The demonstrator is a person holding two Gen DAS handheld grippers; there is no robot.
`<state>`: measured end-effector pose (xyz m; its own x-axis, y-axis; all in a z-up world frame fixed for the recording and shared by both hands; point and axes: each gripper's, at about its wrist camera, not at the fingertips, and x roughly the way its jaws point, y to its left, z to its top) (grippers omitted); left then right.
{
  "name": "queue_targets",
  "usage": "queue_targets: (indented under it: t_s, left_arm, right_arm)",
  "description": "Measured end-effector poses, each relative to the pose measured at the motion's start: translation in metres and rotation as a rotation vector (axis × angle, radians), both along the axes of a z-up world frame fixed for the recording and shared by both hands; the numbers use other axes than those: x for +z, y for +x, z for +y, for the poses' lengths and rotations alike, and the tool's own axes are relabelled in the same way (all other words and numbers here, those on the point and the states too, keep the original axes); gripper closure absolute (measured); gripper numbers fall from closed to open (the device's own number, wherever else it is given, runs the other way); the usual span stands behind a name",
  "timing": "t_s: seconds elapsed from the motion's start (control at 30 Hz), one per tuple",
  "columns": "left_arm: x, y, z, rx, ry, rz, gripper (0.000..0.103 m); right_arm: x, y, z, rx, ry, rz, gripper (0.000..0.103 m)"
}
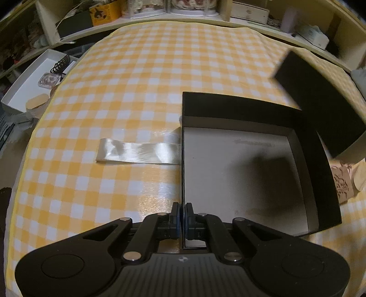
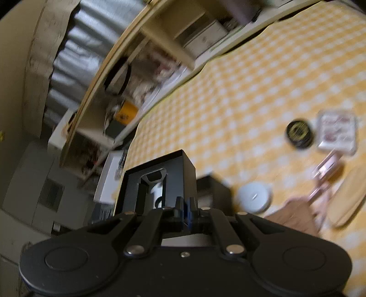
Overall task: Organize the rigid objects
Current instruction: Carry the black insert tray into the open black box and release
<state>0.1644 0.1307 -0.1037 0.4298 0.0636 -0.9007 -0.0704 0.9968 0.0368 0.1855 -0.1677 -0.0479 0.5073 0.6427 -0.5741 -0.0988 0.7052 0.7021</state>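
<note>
Two black card pieces, box and lid. Left gripper (image 1: 182,211) pinches shut on the near wall of the open box (image 1: 247,173), which lies ahead on the checked cloth (image 1: 137,91). Right gripper (image 2: 185,206) clamps the lid (image 2: 160,180) by its rim, aloft. Likely light, stiff, crushable; grip thin walls. Satin ribbon (image 1: 137,154) left of the box.

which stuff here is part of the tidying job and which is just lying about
Part of the job:
- open black cardboard box with grey inside, left gripper shut on its wall
- black box lid, clamped in right gripper
- round black tin with gold label
- small white round container

Lying about:
- shiny white ribbon strip
- yellow checked tablecloth
- cluttered shelves
</note>
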Motion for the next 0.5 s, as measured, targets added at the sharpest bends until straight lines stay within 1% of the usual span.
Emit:
queue_targets:
  t_s: [0.13, 0.27, 0.37, 0.43, 0.5]
  left_arm:
    - [0.001, -0.006, -0.008, -0.005, -0.005, -0.002, 0.099]
    - [0.001, -0.006, -0.009, -0.010, -0.006, -0.003, 0.099]
    - [0.002, -0.008, -0.011, -0.024, -0.001, -0.002, 0.099]
    - [0.001, -0.009, -0.015, -0.038, 0.000, -0.001, 0.098]
    - [0.000, -0.011, -0.016, -0.044, -0.008, 0.000, 0.098]
  right_arm:
    - [-0.011, -0.005, 0.033, -0.004, -0.075, 0.018, 0.099]
    - [-0.032, -0.007, 0.060, -0.047, -0.143, 0.047, 0.099]
    - [-0.049, -0.011, 0.075, -0.090, -0.165, 0.074, 0.099]
    - [-0.057, -0.012, 0.086, -0.104, -0.180, 0.070, 0.099]
    - [-0.063, -0.012, 0.100, -0.084, -0.208, 0.053, 0.099]
